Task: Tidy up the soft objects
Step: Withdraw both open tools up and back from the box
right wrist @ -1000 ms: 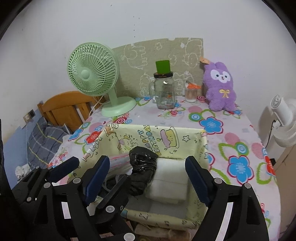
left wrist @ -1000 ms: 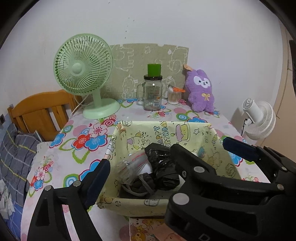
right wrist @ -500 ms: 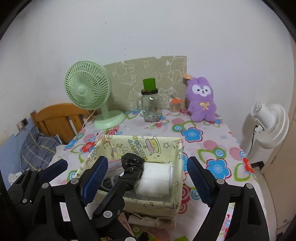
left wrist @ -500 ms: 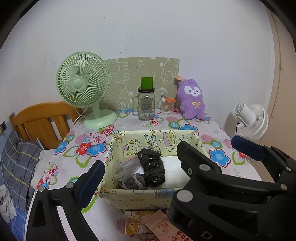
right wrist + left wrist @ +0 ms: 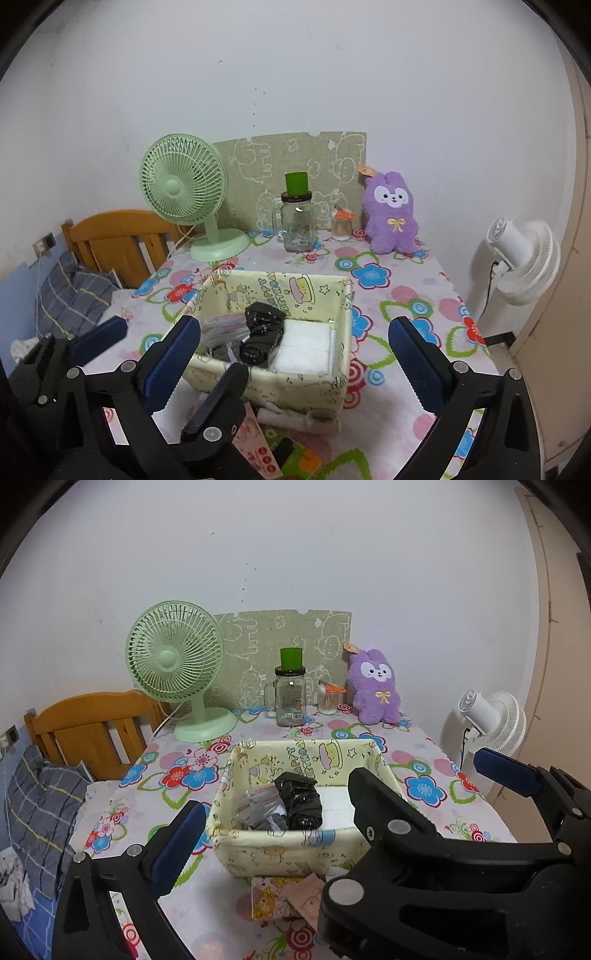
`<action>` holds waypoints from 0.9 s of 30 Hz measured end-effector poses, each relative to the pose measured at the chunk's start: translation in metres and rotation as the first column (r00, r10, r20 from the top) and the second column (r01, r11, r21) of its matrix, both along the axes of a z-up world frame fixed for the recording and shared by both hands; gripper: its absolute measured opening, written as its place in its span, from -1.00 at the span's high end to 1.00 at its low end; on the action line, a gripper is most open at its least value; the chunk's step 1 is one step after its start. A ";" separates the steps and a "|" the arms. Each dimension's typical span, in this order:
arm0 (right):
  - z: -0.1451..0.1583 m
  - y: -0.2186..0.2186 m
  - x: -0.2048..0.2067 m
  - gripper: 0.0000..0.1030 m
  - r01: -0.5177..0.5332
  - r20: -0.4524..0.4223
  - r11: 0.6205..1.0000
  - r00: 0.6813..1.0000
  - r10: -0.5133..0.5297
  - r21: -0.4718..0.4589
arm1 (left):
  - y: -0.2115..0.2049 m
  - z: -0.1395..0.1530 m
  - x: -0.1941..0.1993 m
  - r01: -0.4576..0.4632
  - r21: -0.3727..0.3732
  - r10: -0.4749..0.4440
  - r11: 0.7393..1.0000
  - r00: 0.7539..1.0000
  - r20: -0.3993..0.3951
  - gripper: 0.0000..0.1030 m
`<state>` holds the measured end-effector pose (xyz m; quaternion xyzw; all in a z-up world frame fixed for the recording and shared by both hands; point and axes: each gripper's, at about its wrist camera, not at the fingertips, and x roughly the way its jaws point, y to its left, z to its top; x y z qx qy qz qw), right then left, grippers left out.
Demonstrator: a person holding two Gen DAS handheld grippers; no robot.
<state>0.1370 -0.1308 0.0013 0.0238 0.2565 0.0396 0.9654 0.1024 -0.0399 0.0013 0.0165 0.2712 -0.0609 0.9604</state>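
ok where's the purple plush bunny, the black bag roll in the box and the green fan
purple plush bunny point(image 5: 391, 221): right wrist view, on its belly under the yellow bow
black bag roll point(image 5: 263, 338): right wrist view, on the middle of the roll
green fan point(image 5: 173, 657): left wrist view, on the grille near the hub

Likely a home bedroom: wooden bed frame point(image 5: 92, 727), flowered table point(image 5: 177, 775).

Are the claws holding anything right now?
No, nothing is held. The left claw is open and empty; the right claw is opening, with nothing between its pads. The soft things lie in the yellow fabric box.
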 end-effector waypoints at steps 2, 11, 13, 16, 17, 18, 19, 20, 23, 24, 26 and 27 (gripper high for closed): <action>0.000 0.001 -0.005 -1.00 0.002 -0.002 1.000 1.000 -0.002 -0.003 | 0.001 0.000 -0.004 0.002 -0.005 -0.002 1.000 1.000 -0.001 -0.98; -0.005 0.002 -0.031 -1.00 0.009 0.009 1.000 1.000 -0.009 0.000 | 0.000 -0.005 -0.028 0.004 0.001 -0.004 1.000 1.000 0.003 -0.99; -0.007 0.001 -0.036 -1.00 0.004 0.010 1.000 1.000 -0.004 0.001 | 0.000 -0.006 -0.034 -0.001 0.005 0.000 1.000 1.000 0.009 -0.99; -0.009 0.002 -0.045 -1.00 0.000 0.020 1.000 1.000 0.000 0.001 | -0.001 -0.008 -0.041 -0.005 0.000 0.005 1.000 1.000 0.019 -0.99; -0.009 0.002 -0.047 -1.00 0.002 0.024 1.000 1.000 -0.002 -0.004 | 0.000 -0.010 -0.044 -0.003 -0.010 0.004 1.000 1.000 0.018 -0.99; -0.010 0.002 -0.049 -1.00 0.004 0.023 1.000 1.000 -0.004 -0.011 | 0.001 -0.012 -0.046 -0.002 -0.017 0.002 1.000 1.000 0.014 -0.99; -0.011 0.003 -0.052 -1.00 0.006 0.019 1.000 1.000 -0.006 -0.021 | 0.001 -0.014 -0.048 0.000 -0.024 0.000 1.000 1.000 0.011 -0.99; -0.012 0.003 -0.054 -1.00 0.007 0.019 1.000 1.000 -0.007 -0.025 | 0.001 -0.015 -0.050 0.001 -0.029 0.000 1.000 1.000 0.010 -0.99; -0.016 0.002 -0.059 -1.00 0.009 0.021 1.000 1.000 -0.008 -0.030 | 0.001 -0.020 -0.056 -0.001 -0.038 0.001 0.999 1.000 0.006 -0.99; -0.018 0.002 -0.060 -1.00 0.010 0.018 0.999 1.000 -0.009 -0.032 | 0.000 -0.022 -0.056 0.000 -0.039 0.000 0.999 1.000 0.002 -0.99; -0.022 0.002 -0.062 -1.00 0.013 0.008 0.999 1.000 -0.013 -0.030 | 0.000 -0.027 -0.060 0.000 -0.044 0.000 0.999 1.000 -0.003 -0.99; -0.024 0.001 -0.063 -1.00 0.013 0.002 0.999 1.000 -0.013 -0.030 | -0.001 -0.028 -0.059 0.000 -0.045 -0.001 0.999 1.000 -0.005 -0.99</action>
